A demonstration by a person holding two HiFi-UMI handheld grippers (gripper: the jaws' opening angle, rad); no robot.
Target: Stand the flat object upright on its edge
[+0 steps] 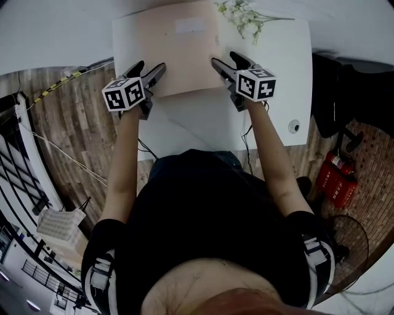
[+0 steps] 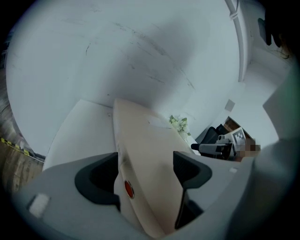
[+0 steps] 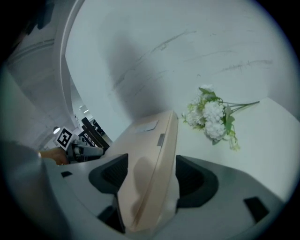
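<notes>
The left gripper (image 1: 151, 64) has its 2 jaws spread. In the left gripper view the thin edge of the flat beige object (image 1: 184, 55) runs between the dark pads, close to both, and no firm pinch shows. A small red round mark (image 2: 129, 188) sits on that edge, just beside the left pad; it bears no writing that can be read.

The right gripper (image 1: 225, 59) is spread wide too, and in the right gripper view the object's opposite edge passes between its pads. A small grey tab (image 3: 161, 139) shows on that edge.

Each gripper carries a marker cube, the left cube (image 1: 124, 93) and the right cube (image 1: 256, 83), printed with black and white squares and no letters.

The object is on the white table (image 1: 271, 117), toward its far side. The left gripper is at its near left corner and the right gripper at its near right corner. In the head view its broad face points up at the camera; I cannot tell whether its near edge rests on the table. A pale rectangular label (image 1: 191, 26) near its far edge is too faint to read.

Both bare forearms, the left forearm (image 1: 123, 160) and the right forearm (image 1: 271, 147), reach straight forward from the body, roughly parallel, with the grippers angled down toward the table.

White flowers (image 1: 243, 15) lie at the table's far right, just beside the object's far right corner. 2 red extinguishers (image 1: 337, 178) stand on the wooden floor to the right; their print is unreadable.
</notes>
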